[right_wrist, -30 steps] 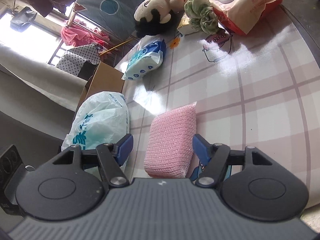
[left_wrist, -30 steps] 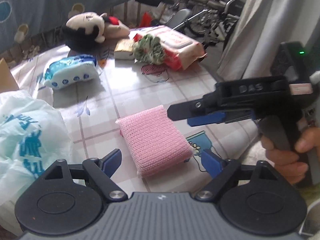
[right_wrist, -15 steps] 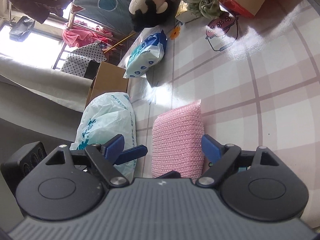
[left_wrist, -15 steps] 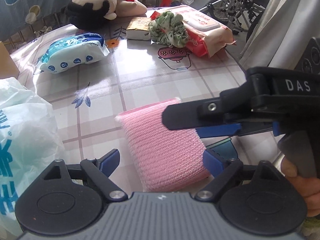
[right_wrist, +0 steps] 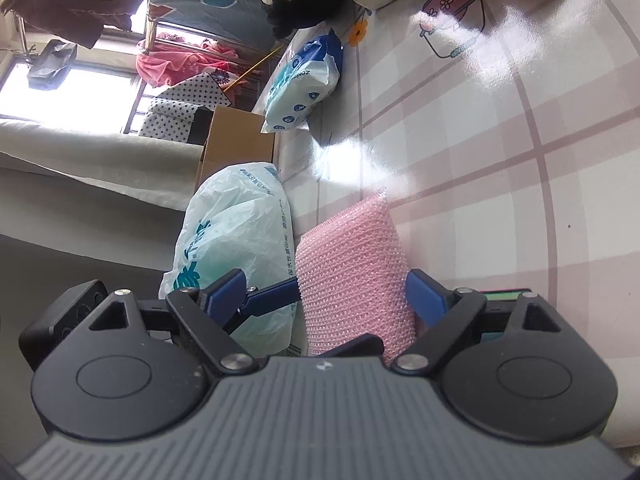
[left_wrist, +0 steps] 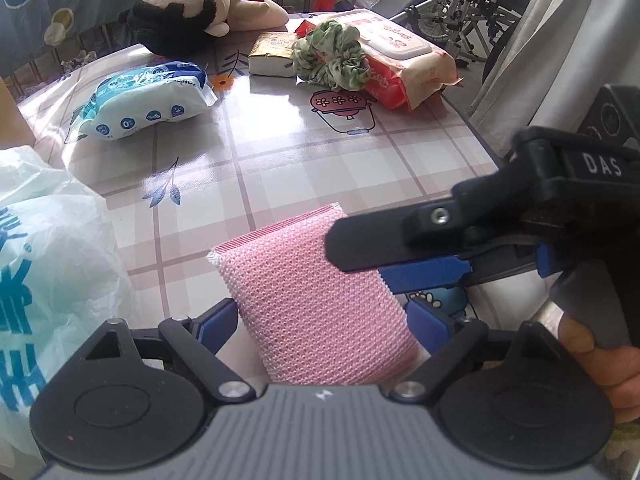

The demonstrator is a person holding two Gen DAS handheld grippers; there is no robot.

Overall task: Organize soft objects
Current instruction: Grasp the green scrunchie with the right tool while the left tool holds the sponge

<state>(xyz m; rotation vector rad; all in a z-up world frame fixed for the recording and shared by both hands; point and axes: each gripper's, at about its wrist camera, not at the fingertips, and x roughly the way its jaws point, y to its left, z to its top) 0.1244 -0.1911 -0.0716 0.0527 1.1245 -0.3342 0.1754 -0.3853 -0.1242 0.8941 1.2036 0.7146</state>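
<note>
Pink mesh sponge (left_wrist: 320,312) lies flat on the checked tablecloth (left_wrist: 320,160), near the table's front edge, long axis running from the left gripper (left_wrist: 320,324) away toward the far right, far corner pointing at the wipes pack (left_wrist: 404,64). Left gripper straddles the sponge's near end, jaws apart, having just been opening, blue pads just beside the sponge's sides, no squeeze visible. Right gripper (right_wrist: 324,292) comes across the sponge from its right side, jaws also wide and just been opening, one finger over the sponge top, one at its edge; sponge sits between them, contact unclear. White plastic bag (left_wrist: 44,264) crowds the sponge's left side, nearly touching. Beyond the sponge, bare cloth well up to the blue tissue pack (left_wrist: 144,100), green scrunchie (left_wrist: 332,60), plush doll (left_wrist: 192,8). Table edge is close right of the sponge.
</note>
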